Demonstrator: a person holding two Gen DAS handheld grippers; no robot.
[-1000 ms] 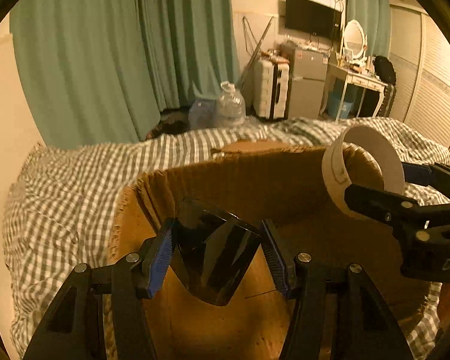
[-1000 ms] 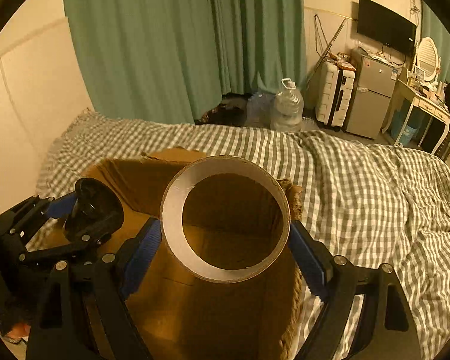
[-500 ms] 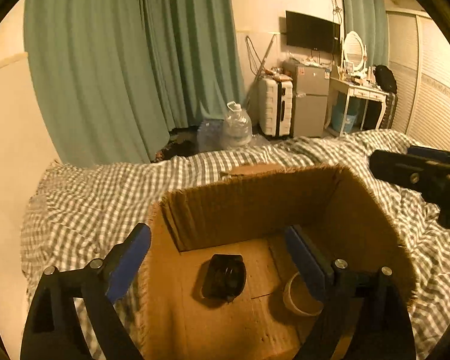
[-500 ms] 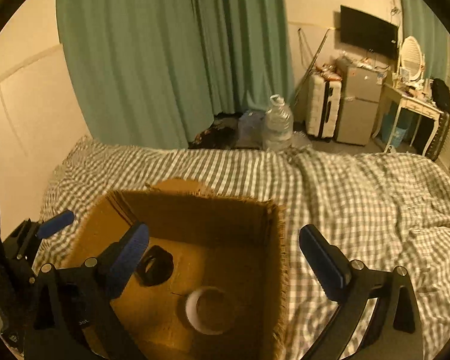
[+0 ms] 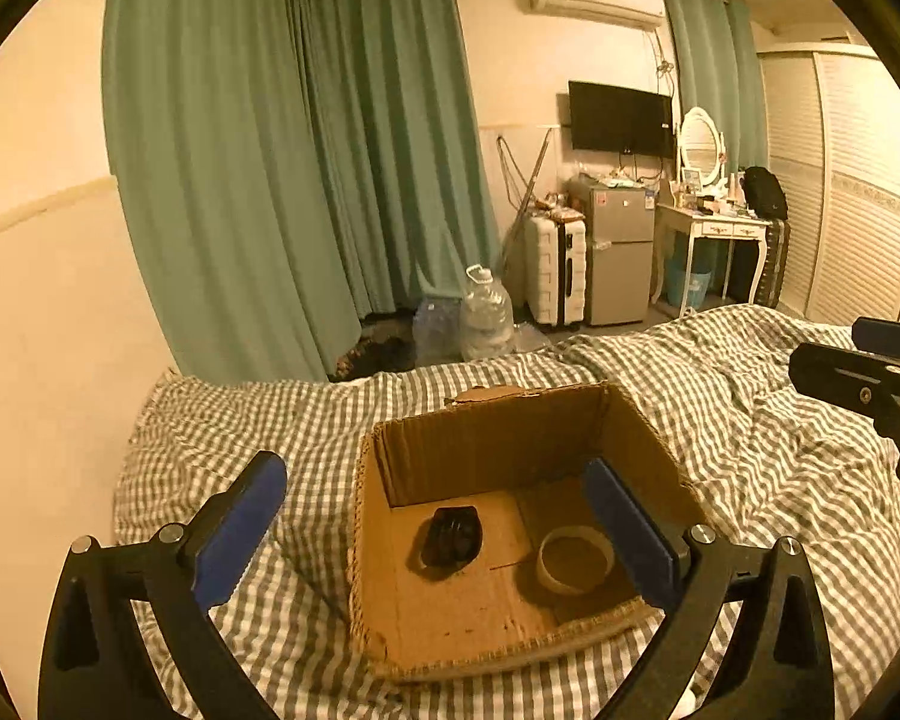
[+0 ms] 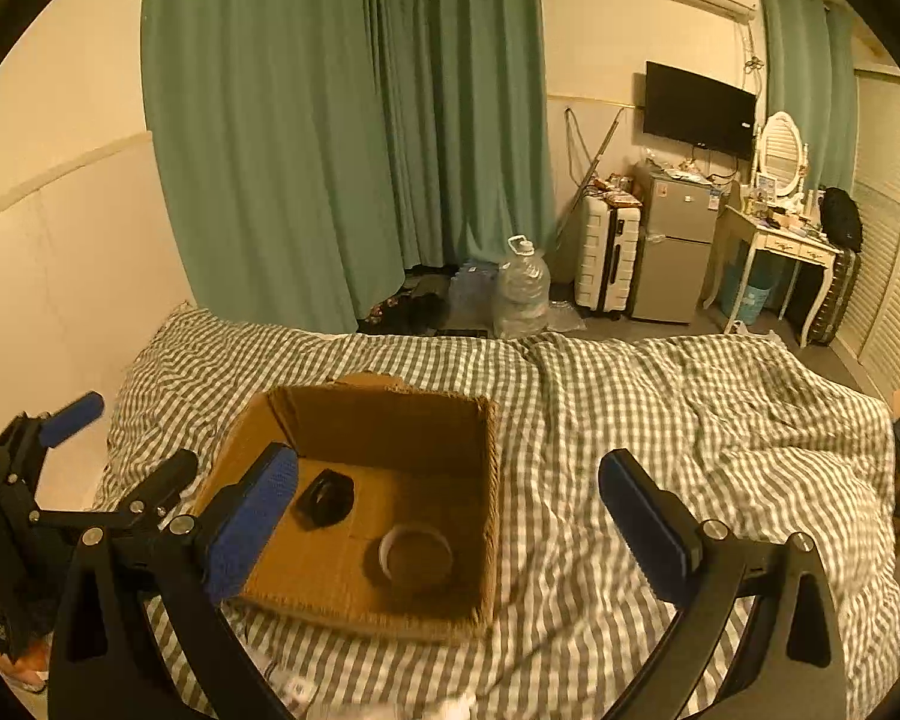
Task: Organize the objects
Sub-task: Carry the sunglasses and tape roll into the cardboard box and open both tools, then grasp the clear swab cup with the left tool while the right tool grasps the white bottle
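An open cardboard box (image 5: 492,438) (image 6: 390,420) sits on a checked bedspread. Inside it lie a black cup-like object (image 5: 450,537) (image 6: 325,498) on the left and a white tape roll (image 5: 576,558) (image 6: 415,557) on the right. My left gripper (image 5: 444,531) is open and empty, held above and in front of the box. My right gripper (image 6: 450,516) is open and empty, held above the box's right side. The right gripper also shows at the right edge of the left wrist view (image 5: 870,384), and the left gripper at the left of the right wrist view (image 6: 90,480).
The checked bedspread (image 6: 690,420) spreads wide to the right of the box. A wall (image 5: 42,330) runs along the bed's left side. Beyond the bed stand green curtains (image 5: 270,150), a water jug (image 6: 519,288), a suitcase (image 6: 606,261), a small fridge and a dressing table.
Both grippers opened and let go: the black object and the tape roll dropped into the box. Both grippers then rose and pulled back from the box.
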